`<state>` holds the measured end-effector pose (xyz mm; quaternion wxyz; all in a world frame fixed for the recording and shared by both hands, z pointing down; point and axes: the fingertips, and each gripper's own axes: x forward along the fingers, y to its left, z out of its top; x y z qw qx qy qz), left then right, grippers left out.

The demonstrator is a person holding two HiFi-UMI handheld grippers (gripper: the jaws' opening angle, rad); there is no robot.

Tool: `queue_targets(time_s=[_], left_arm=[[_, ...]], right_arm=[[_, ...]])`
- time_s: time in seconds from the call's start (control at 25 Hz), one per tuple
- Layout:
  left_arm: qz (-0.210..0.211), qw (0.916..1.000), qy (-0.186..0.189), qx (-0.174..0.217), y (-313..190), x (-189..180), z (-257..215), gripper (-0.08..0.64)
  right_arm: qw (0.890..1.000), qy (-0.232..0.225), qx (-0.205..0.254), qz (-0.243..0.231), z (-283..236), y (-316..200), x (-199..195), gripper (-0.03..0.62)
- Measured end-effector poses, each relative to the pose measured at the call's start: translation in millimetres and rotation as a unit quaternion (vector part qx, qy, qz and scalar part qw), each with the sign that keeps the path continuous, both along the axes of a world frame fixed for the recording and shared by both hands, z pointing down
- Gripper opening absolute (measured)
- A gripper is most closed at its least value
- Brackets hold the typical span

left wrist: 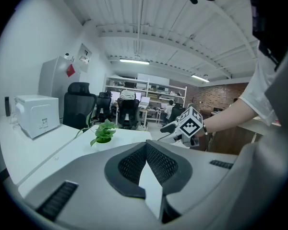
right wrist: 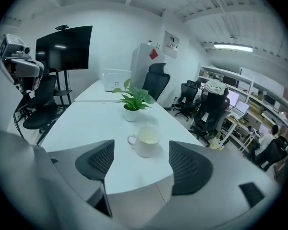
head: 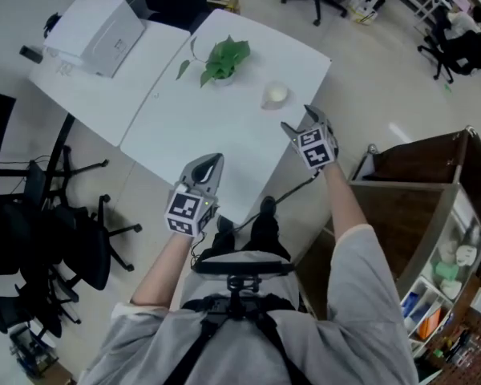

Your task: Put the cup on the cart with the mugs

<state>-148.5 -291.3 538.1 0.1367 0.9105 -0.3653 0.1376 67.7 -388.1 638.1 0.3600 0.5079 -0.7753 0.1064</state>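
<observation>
The right gripper [right wrist: 141, 163] has its 2 jaws spread wide with nothing in them. It points down at the small white glazed cup [right wrist: 145, 142], which stands just ahead of the pads, untouched. The left gripper [left wrist: 146, 150] has its jaws pressed together on nothing and hangs over the near edge of the white table [head: 184, 127].

The cup stands upright near the table's right edge, beside a green potted plant [head: 223, 58], with its handle turned to the left in the right gripper view. The brown wooden cart [head: 417, 207] stands well apart, to the person's right.

The cup looks light, rigid, slick and breakable. The safest hold is probably across the round body, 1 pad on each side, clear of the handle and squeezed gently.
</observation>
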Motion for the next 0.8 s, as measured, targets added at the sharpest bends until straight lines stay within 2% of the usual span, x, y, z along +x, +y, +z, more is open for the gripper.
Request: queue_targets(time_s=[0.28,0.6,0.68,0.8], left_arm=[[-0.034,0.9992,-0.001,-0.023,-29.5,14.6,11.7,0.006],[-0.075,0.9956,0.003,-0.056,-50.1,9.8,33.6,0.006],[-0.083,0.9942,0.003,-0.068,-51.0,8.4,38.7,0.006],[-0.095,0.9939,0.000,-0.056,-58.2,4.6,49.2,0.006]], right_arm=[[0.999,-0.017,-0.024,-0.040,41.2,-55.5,9.8,0.442],[0.992,-0.070,-0.052,-0.096,70.4,-88.5,7.0,0.442],[0.990,-0.070,-0.057,-0.112,77.3,-93.2,4.2,0.442],[0.988,-0.060,-0.067,-0.129,91.4,-99.2,1.8,0.442]])
